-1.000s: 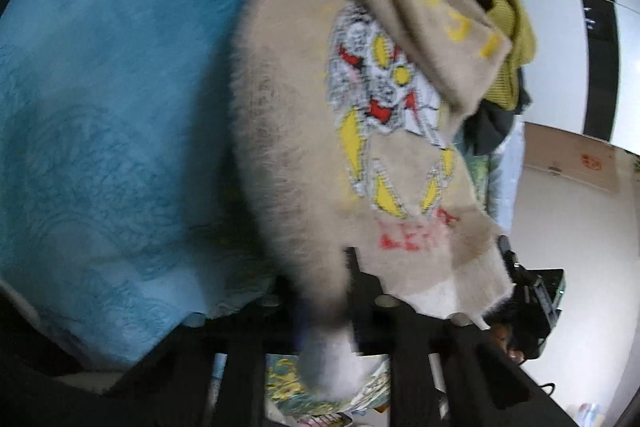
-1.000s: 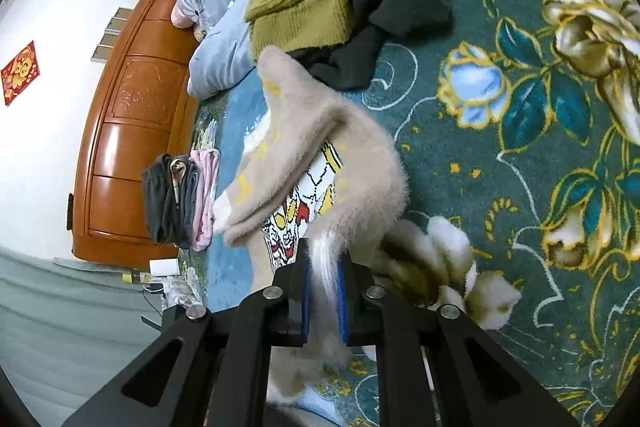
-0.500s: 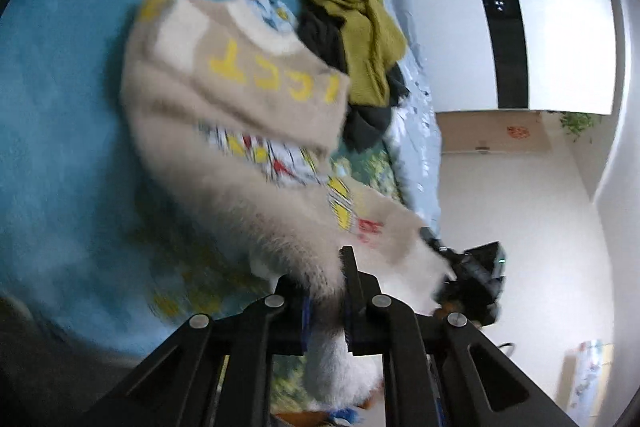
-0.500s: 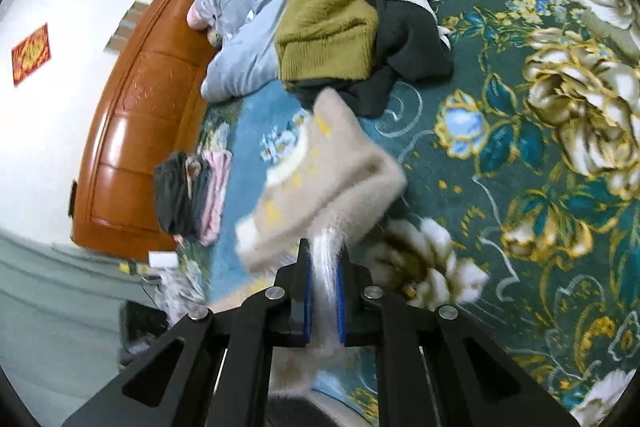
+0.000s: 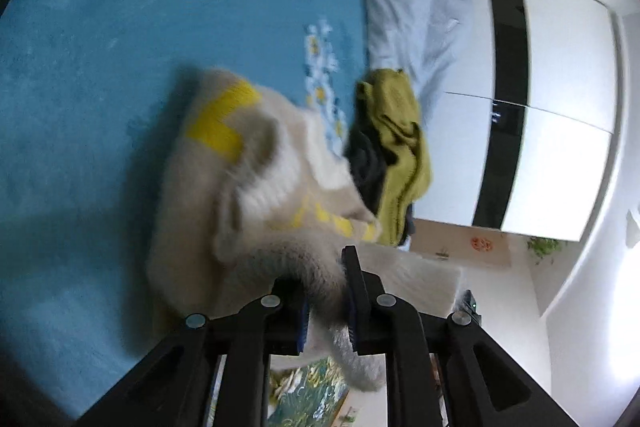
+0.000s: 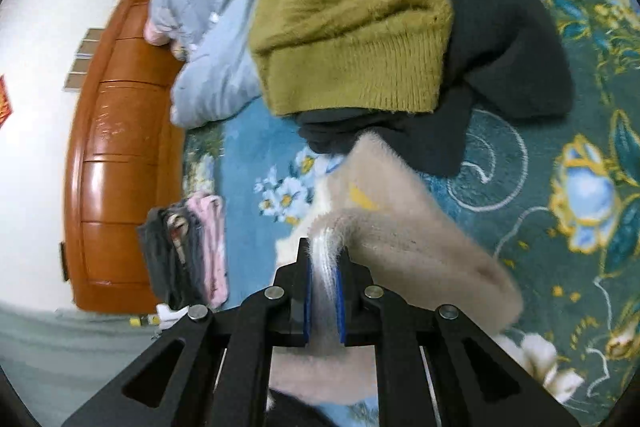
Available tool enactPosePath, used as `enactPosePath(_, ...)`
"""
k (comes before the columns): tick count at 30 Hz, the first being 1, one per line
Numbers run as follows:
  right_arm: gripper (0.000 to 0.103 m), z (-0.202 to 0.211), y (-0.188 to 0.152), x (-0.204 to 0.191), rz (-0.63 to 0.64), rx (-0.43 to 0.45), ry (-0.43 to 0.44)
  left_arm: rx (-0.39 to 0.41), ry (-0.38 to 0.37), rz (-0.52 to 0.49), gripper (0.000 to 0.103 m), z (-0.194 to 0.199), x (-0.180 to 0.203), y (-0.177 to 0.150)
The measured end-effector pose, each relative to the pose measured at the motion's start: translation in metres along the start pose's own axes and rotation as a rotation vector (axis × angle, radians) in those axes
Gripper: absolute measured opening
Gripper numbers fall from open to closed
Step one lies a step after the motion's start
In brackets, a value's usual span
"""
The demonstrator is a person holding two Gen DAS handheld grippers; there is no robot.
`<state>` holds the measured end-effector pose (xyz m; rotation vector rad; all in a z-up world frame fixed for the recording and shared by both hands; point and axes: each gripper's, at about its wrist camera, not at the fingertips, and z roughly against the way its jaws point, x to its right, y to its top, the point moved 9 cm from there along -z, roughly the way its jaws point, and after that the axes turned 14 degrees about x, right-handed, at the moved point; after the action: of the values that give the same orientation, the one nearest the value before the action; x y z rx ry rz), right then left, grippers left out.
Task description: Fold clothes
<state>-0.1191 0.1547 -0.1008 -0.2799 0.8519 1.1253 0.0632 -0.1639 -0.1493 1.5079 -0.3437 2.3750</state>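
A fuzzy beige sweater (image 5: pixel 248 195) with yellow letters lies bunched on the blue bedspread (image 5: pixel 120 47). My left gripper (image 5: pixel 326 283) is shut on a fold of its edge. In the right wrist view the same beige sweater (image 6: pixel 400 227) drapes to the right, and my right gripper (image 6: pixel 324 267) is shut on its white hem. The sweater's printed front is hidden.
An olive knit sweater (image 6: pixel 352 31) lies on a black garment (image 6: pixel 512 39) just beyond; they also show in the left wrist view (image 5: pixel 400 147). A folded grey and pink stack (image 6: pixel 188 251) sits by the orange wooden headboard (image 6: pixel 116 155). A pale blue quilt (image 6: pixel 208 11) lies behind.
Both grippers have carried the sweater forward toward the olive and black pile. The sweater has folded over itself, so the cartoon print no longer shows.
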Motion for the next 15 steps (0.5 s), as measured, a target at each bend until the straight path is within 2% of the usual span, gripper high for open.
enactPosePath(2,0.01,-0.019,0.004,0.005,0.0,-0.003,-0.043,-0.009,0.001,-0.079,0.026,-0.007,0.005,-0.001)
enactPosePath(4,0.012,-0.031,0.007,0.008,-0.018,-0.012,-0.053,-0.009,-0.019,-0.114,0.041,-0.009,0.01,-0.004)
enactPosePath(6,0.015,-0.042,0.008,0.012,-0.022,-0.024,-0.077,0.016,-0.057,-0.153,0.063,-0.003,0.021,-0.003)
enactPosePath(8,0.023,-0.051,0.007,0.014,-0.012,-0.037,-0.087,0.054,-0.07,-0.19,0.07,0.005,0.031,0.001)
enactPosePath(10,0.038,-0.051,0.008,0.01,-0.018,-0.029,-0.053,0.103,-0.064,-0.226,0.071,0.011,0.035,0.009)
enactPosePath(12,0.047,-0.042,0.01,0.004,0.008,0.007,-0.017,0.159,-0.001,-0.264,0.072,0.012,0.033,0.017)
enactPosePath(13,0.048,-0.037,0.012,0.002,0.029,0.026,-0.007,0.18,0.032,-0.281,0.073,0.013,0.031,0.019)
enactPosePath(15,0.05,-0.028,0.012,0.011,0.084,0.06,-0.043,0.215,0.11,-0.324,0.073,0.012,0.026,0.023)
